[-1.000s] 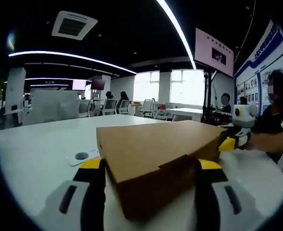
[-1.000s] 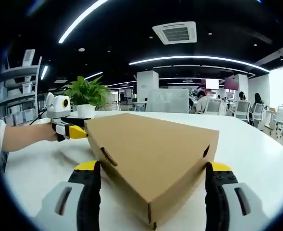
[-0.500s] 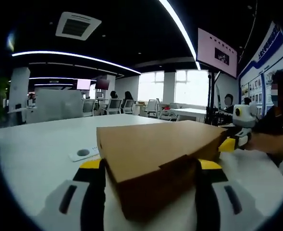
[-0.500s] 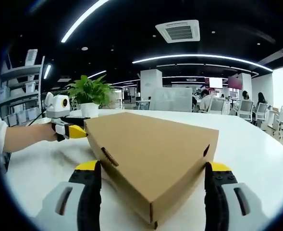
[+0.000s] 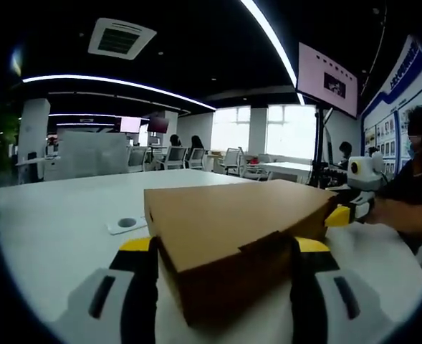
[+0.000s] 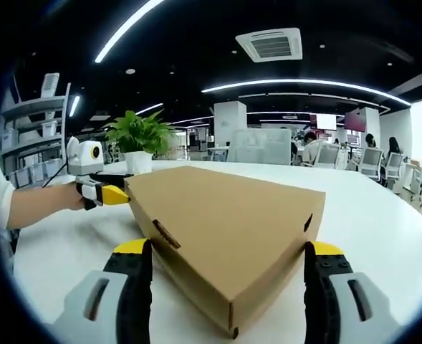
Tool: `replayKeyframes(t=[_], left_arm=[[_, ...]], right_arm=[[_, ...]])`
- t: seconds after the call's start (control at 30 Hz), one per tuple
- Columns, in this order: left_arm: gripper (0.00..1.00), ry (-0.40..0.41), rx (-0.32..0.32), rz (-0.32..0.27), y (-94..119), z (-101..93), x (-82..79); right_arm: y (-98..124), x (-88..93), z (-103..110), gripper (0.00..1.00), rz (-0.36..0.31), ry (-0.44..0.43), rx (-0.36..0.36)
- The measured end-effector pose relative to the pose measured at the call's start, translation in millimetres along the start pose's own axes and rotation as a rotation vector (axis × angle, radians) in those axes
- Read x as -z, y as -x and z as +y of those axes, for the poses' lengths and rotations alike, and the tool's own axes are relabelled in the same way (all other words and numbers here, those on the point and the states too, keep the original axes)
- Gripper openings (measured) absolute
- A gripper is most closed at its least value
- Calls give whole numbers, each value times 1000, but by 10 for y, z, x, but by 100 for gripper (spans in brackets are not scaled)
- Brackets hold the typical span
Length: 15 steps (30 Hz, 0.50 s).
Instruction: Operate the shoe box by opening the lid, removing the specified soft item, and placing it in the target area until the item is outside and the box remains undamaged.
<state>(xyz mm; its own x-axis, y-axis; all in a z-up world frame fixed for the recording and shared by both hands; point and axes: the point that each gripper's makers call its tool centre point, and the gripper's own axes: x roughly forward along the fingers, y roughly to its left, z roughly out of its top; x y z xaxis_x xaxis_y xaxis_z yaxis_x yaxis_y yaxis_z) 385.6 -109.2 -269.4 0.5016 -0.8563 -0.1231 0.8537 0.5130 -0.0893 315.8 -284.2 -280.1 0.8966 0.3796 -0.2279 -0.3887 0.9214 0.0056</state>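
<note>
Closed cardboard shoe box [image 5: 232,236] sits on the white table [image 5: 53,229], lid down. Left claw [image 5: 225,269] spread, one jaw flanking each side of a box corner; right claw [image 6: 228,276] likewise spread astride the opposite corner. White remote [image 5: 128,225] lies on the table just left of the box; potted plant [image 6: 140,140] stands behind it.

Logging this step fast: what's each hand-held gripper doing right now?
Left hand-held gripper: open, jaws straddling a corner of the shoe box.
Right hand-held gripper: open, jaws straddling the opposite corner.
</note>
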Motion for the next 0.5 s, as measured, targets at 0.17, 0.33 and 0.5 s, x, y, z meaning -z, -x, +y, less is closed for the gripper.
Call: replayKeyframes(t=[0.17,0.33,0.5], left_arm=[[76,20,-8,-10,49,-19,-11],[76,18,-19,-5,61,-44,-9],[76,19,-29,-5,87,-64,-3]], right_arm=[[10,10,8,90,-11,6,-19],[22,3,37,89,-5,8,-26],[33,8,56,89,-5,10,-33]])
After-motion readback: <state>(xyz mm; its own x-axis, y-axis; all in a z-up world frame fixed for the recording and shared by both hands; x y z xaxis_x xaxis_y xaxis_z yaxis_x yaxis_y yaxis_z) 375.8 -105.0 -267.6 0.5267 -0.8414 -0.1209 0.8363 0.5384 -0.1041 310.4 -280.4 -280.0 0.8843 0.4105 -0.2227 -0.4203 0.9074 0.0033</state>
